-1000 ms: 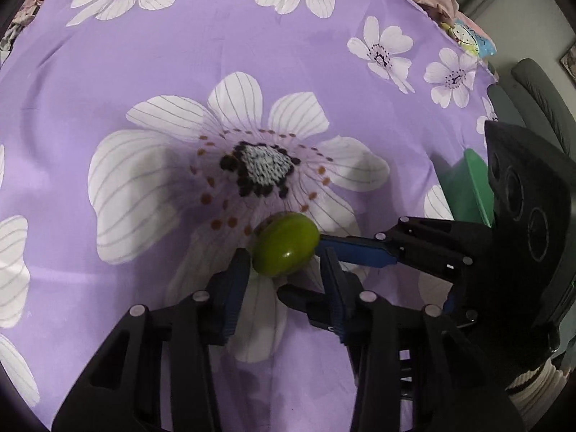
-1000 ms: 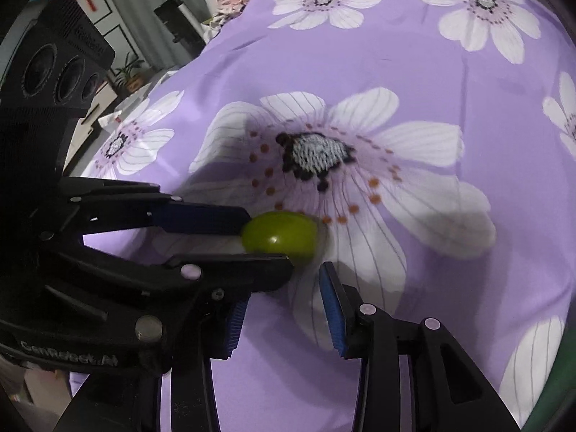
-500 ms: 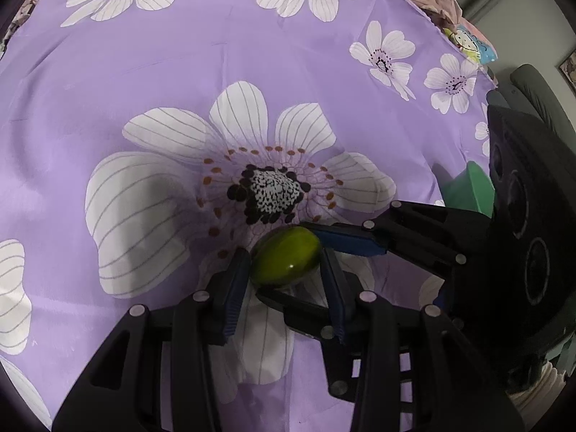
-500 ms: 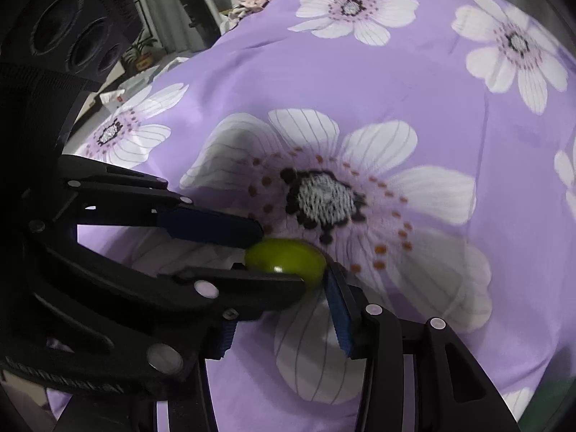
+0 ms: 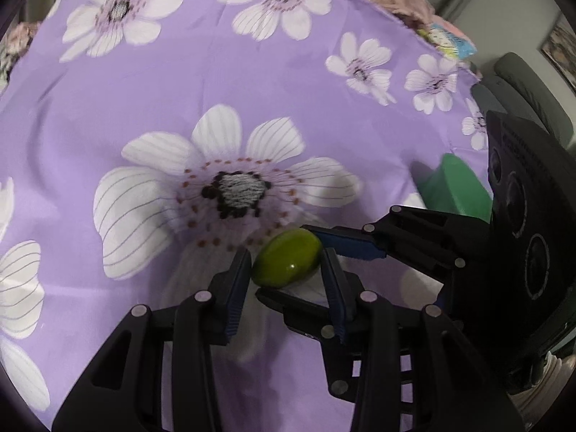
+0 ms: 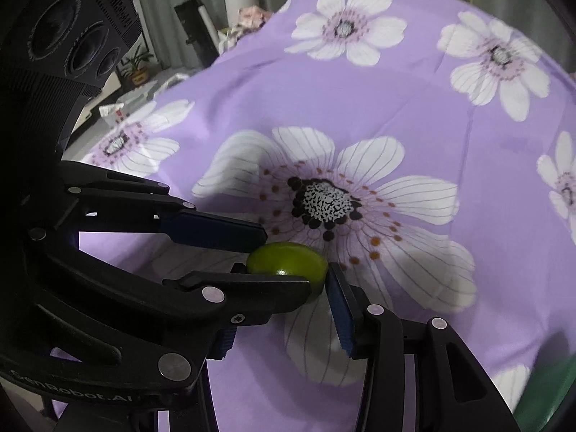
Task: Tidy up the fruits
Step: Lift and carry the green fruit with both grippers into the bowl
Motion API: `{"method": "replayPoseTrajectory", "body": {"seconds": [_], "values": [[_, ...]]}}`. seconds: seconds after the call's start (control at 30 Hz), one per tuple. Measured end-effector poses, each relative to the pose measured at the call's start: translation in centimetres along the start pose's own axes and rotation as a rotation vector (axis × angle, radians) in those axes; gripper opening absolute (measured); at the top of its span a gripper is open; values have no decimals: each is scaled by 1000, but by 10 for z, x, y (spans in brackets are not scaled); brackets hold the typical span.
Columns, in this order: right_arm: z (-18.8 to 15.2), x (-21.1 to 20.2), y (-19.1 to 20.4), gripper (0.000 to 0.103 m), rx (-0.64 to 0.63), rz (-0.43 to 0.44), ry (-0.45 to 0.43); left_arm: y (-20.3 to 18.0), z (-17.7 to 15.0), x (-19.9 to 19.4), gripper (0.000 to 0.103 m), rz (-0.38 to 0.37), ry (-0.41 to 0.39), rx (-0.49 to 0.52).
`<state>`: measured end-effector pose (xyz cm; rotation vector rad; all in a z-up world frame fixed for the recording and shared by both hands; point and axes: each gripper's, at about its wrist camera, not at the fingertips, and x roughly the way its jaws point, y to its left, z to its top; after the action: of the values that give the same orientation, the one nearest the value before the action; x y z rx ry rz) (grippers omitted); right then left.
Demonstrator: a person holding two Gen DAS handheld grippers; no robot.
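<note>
A shiny green oval fruit (image 5: 287, 257) is held above the purple flowered cloth (image 5: 180, 82). My left gripper (image 5: 287, 265) is shut on it, a blue pad on each side. My right gripper (image 6: 284, 280) is also closed against the fruit (image 6: 288, 260), coming in crosswise. In the left wrist view the right gripper's fingers (image 5: 351, 243) reach in from the right, one behind and one under the fruit. In the right wrist view the left gripper's fingers (image 6: 212, 230) reach in from the left and hide my own left finger.
A green container (image 5: 455, 189) stands at the right on the cloth, partly behind the right gripper's body; its edge shows at the lower right of the right wrist view (image 6: 540, 388). Room clutter lies beyond the cloth's far edge.
The fruit has lifted off the cloth with both grippers around it. The right gripper's fingers have closed in on the fruit; the cloth looks farther away.
</note>
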<state>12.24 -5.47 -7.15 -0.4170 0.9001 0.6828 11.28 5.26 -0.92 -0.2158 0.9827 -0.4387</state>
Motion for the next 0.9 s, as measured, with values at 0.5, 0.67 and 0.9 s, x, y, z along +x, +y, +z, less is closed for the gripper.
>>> {"method": "replayPoseTrajectory", "body": {"seconds": [0.5, 0.67, 0.9], "values": [[-56, -94, 19, 46, 87, -97, -143, -78, -41, -40, 40, -34, -62, 135], [-73, -116, 13, 46, 121, -129, -165, -106, -44, -42, 40, -53, -60, 188], [-93, -143, 4, 46, 167, -172, -200, -140, -45, -42, 40, -74, -62, 253]]}}
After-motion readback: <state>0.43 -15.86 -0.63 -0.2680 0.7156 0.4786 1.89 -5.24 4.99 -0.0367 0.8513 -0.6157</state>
